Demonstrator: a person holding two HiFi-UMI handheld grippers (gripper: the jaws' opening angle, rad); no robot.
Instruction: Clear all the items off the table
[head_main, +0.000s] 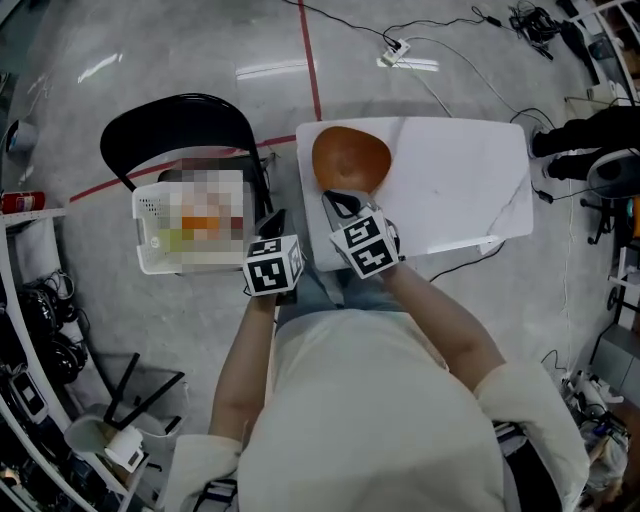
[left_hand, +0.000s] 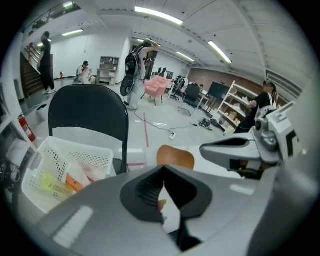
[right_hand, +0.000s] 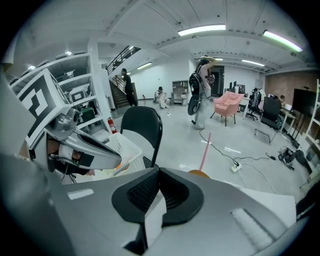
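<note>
At the left end of the white rectangular table (head_main: 460, 180), a round orange-brown dish (head_main: 350, 158) sits alone just ahead of the left gripper (left_hand: 163, 169) and right gripper (right_hand: 159, 170), both clenched empty, presumably lining up to move it into the white perforated plastic basket (head_main: 150, 235) on the black chair (head_main: 180, 125).
</note>
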